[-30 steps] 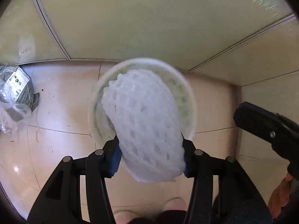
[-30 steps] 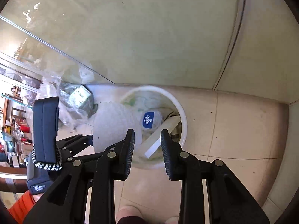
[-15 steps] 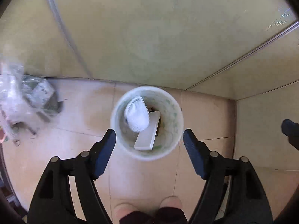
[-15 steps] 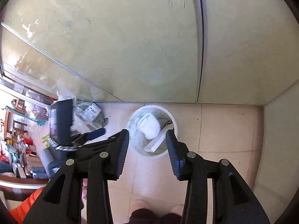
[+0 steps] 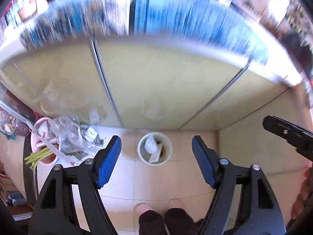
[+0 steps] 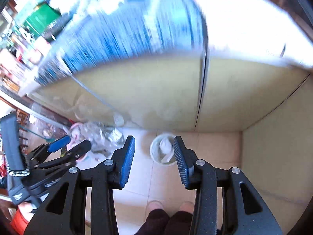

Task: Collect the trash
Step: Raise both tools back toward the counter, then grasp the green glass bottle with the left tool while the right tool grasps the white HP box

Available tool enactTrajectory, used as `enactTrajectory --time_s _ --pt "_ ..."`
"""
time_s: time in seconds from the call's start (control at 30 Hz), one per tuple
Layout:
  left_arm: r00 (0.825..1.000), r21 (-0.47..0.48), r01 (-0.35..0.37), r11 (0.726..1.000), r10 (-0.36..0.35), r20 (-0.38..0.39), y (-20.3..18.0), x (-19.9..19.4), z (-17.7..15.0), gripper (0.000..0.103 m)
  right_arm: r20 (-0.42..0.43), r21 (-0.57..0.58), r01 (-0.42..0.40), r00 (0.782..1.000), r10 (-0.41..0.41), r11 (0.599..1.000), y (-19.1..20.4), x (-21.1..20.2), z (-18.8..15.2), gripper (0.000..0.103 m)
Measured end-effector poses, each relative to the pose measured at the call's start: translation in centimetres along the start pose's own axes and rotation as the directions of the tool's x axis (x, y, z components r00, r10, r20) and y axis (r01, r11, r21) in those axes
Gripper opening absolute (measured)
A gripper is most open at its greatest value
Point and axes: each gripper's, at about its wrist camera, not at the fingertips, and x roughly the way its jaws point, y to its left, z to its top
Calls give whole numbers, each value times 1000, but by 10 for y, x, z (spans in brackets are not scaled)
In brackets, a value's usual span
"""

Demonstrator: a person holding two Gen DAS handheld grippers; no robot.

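Hanging high above the pale tiled floor (image 5: pixel 156 178), the left tool (image 5: pixel 156 157) now has its blue-padded fingers spread wide with nothing between them, where a second ago they pinched a white foam mesh fruit sleeve (image 5: pixel 150 145) over the bin. That sleeve now lies inside the round white plastic wastebasket (image 5: pixel 154 149), resting against a flat white box-like scrap (image 5: pixel 156 155) that leans on the inner wall. The wastebasket looks far smaller than it did half a second ago, so both tools have been lifted well away from it, and the streaked upper part of both views suggests fast motion. The right tool (image 6: pixel 154 156) is partly open and empty, framing the same wastebasket (image 6: pixel 156 152) from above. So this piece of trash counts as collected. To the left of the bin, a heap of crumpled clear plastic bags (image 5: pixel 68 137) lies on the floor beside a pink plastic basin (image 5: pixel 44 152) holding green stalks. Judging by the task, that plastic heap is the likely next thing to gather.
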Motion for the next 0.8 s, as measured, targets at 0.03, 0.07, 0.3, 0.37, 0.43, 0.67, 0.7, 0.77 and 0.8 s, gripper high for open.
enactTrajectory --time_s 0.03,0.07,0.3,0.37,0.43,0.67,0.7,0.77,0.8 --pt "1000 3 1 1000 -1 12 1 -15 10 74 21 0 13 1000 -13 1000 3 -15 7 37" --pt "1000 7 -2 1000 2 31 0 -31 20 74 40 1 21 999 -21 1000 6 -27 12 37" --pt "989 20 21 1000 -23 144 -13 -91 87 74 153 56 52 986 -60 997 7 -84 58 37" --pt "987 31 31 999 -36 159 -24 -101 111 74 173 67 61 982 -71 996 4 -97 72 37" --pt "984 48 31 998 -38 171 -35 -104 134 74 190 75 69 978 -82 995 0 -103 87 37" --pt "977 41 38 998 -46 209 -75 -85 215 74 223 31 67 972 -72 997 -35 -114 162 45" --pt "978 30 30 999 -36 207 -82 -77 227 74 221 19 68 973 -70 998 -42 -110 174 47" --pt "983 10 24 1000 -26 181 -93 -56 252 74 199 -10 69 978 -66 998 -58 -101 201 48" --pt "986 3 24 1000 -24 167 -99 -46 263 74 185 -23 65 981 -59 998 -65 -95 214 48"
